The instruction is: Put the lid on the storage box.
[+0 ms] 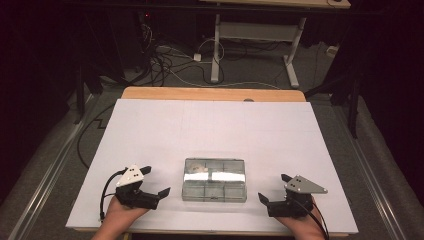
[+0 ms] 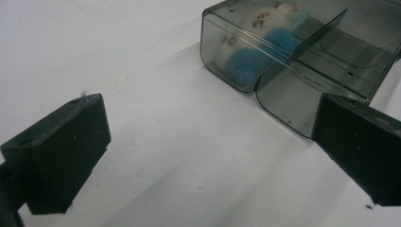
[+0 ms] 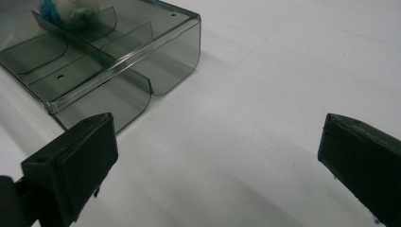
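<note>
A clear smoky plastic compartment box (image 1: pixel 215 179) with its lid closed lies on the white table sheet (image 1: pixel 210 130) near the front edge. Inside its far-left compartment sits a small white and blue plush toy (image 1: pixel 198 168) (image 2: pixel 255 45) (image 3: pixel 66 10). My left gripper (image 1: pixel 156 182) rests open on the sheet just left of the box (image 2: pixel 302 61), jaws wide apart with nothing between them. My right gripper (image 1: pixel 272 188) rests open just right of the box (image 3: pixel 101 61), also holding nothing. A hand holds each gripper from the front edge.
The white sheet covers a wooden table (image 1: pixel 210 93). Beyond it is a dark floor with tangled cables (image 1: pixel 165 62) and the white legs of another desk (image 1: pixel 216 47). Bare sheet stretches behind and beside the box.
</note>
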A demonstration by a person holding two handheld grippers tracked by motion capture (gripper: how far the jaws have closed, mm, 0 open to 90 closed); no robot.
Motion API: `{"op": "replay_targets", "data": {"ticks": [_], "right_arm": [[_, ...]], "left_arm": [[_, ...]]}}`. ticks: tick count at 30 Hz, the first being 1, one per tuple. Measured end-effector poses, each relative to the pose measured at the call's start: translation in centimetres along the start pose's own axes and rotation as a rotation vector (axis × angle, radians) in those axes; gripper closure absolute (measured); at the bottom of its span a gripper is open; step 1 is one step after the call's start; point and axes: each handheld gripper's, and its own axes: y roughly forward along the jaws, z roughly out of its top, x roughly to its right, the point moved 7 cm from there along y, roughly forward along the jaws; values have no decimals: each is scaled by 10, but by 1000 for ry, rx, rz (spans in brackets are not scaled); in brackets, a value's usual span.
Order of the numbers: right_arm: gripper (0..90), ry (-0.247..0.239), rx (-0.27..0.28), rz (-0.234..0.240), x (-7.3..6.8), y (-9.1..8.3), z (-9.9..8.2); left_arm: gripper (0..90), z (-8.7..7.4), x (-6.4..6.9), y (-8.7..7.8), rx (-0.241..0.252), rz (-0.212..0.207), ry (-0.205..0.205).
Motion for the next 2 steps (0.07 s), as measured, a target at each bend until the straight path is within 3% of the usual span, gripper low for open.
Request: {"op": "replay_targets", "data": {"ticks": [2], "right_arm": [[1,0,5,1,0,0,0]], "left_arm": [[0,0,-2,-1,1,12,-10]]}}
